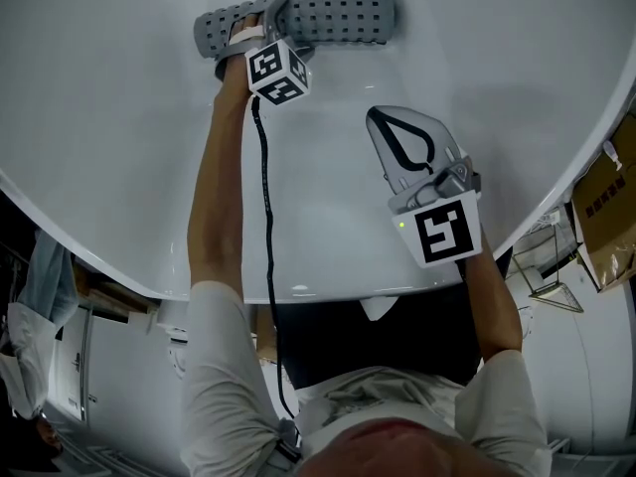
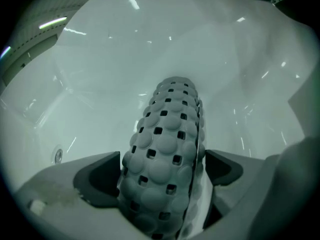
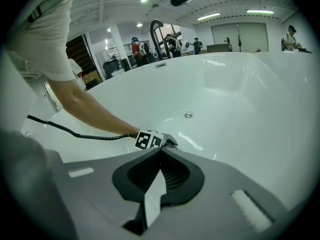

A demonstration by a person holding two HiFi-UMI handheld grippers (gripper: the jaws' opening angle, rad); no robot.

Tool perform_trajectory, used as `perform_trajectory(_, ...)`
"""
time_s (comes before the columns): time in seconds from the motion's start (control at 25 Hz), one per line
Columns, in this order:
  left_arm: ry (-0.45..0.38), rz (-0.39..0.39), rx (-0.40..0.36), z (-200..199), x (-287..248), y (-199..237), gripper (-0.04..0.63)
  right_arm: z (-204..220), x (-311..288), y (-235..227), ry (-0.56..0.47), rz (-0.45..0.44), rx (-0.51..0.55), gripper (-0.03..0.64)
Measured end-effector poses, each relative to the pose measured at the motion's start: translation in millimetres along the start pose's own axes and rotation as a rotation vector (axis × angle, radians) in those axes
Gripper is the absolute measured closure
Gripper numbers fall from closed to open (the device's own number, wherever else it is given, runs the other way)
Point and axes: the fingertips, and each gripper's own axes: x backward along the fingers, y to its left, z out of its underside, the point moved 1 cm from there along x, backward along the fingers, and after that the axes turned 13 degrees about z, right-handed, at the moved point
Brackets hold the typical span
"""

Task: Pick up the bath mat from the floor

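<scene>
On the left, reaching deep into the white bathtub (image 1: 119, 117) with the left hand-held gripper (image 1: 266, 16), spread wide astride one end of the rolled grey bath mat (image 1: 343, 16); pads flanking the roll, apparently not squeezing. Lying on the tub bottom along the far wall, rolled probably for easy clamping. On the right, hovering mid-tub with the right hand-held gripper (image 1: 378, 119) pressed together, empty, likely out of the way.
</scene>
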Motion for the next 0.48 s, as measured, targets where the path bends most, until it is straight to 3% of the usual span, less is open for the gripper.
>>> perform_trajectory(0.12, 0.018, -0.009, -0.014, -3.3, -1.0, -0.7, 0.046, -2.5, 1.9, -2.5, -0.007, 0.0, -0.005, 0.614)
perform_trajectory(0.48, 0.07, -0.04, 0.019, 2.6, 9.3, -8.3, 0.259, -9.2, 1.0, 4.8, -0.011, -0.002, 0.0, 0.614)
